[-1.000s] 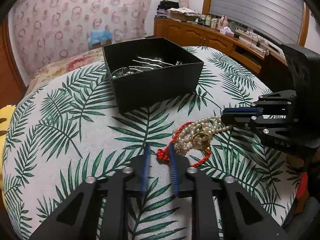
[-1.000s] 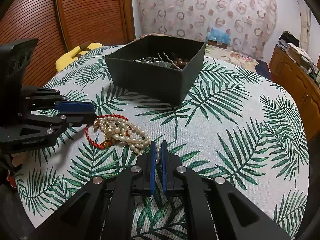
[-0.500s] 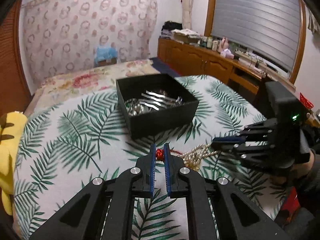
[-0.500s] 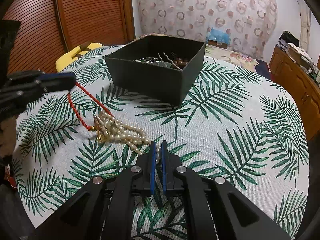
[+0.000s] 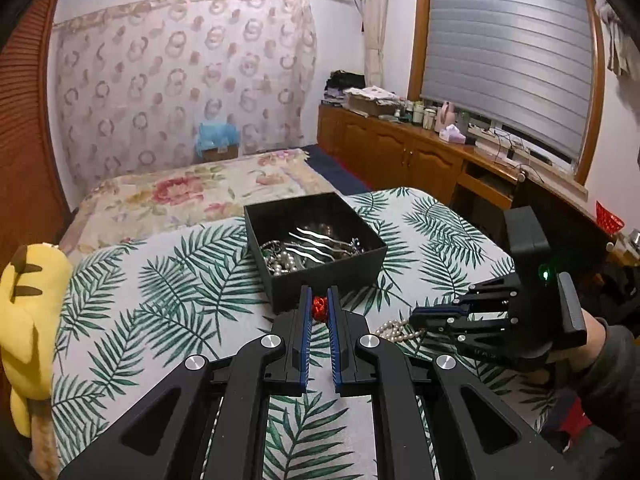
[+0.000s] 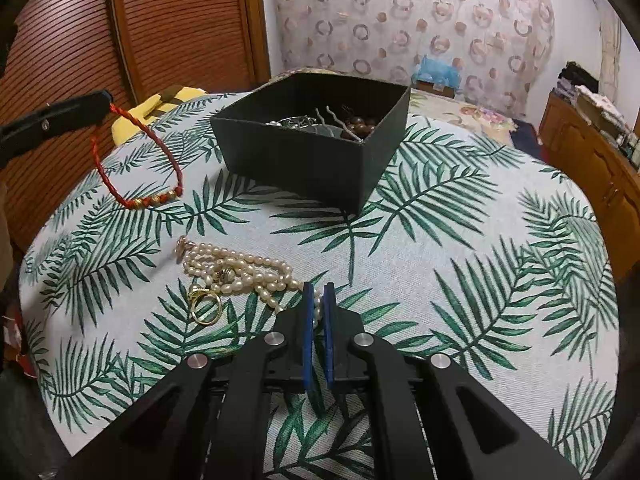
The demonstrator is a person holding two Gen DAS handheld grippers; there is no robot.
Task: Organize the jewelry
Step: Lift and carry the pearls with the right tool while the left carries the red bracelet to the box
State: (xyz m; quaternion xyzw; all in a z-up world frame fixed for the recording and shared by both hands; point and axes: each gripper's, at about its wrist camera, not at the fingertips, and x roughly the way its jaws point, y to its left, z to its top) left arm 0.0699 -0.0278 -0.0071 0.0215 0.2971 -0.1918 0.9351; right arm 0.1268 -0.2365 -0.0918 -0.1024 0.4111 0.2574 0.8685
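My left gripper (image 5: 319,293) is shut on the knot of a red cord bracelet (image 5: 319,307) and holds it above the table. In the right wrist view that gripper (image 6: 105,98) enters from the upper left, and the red bracelet (image 6: 138,160) hangs from it as a loop with gold beads. My right gripper (image 6: 319,289) is shut on the end of a pearl necklace (image 6: 240,268) heaped on the leaf-print cloth. A gold ring (image 6: 206,306) lies beside the pearls. The black jewelry box (image 6: 300,160) stands open beyond, with hairpins and beads inside.
A yellow plush toy (image 5: 28,320) leans at the table's left edge. A bed with a floral cover (image 5: 192,192) lies behind the table, and a wooden cabinet (image 5: 400,152) runs under the window. The cloth right of the box (image 6: 480,240) is bare.
My left gripper closed on the red bracelet and rose, pulling it out of the pearl heap until it hangs free. The right gripper stayed still on the pearls.
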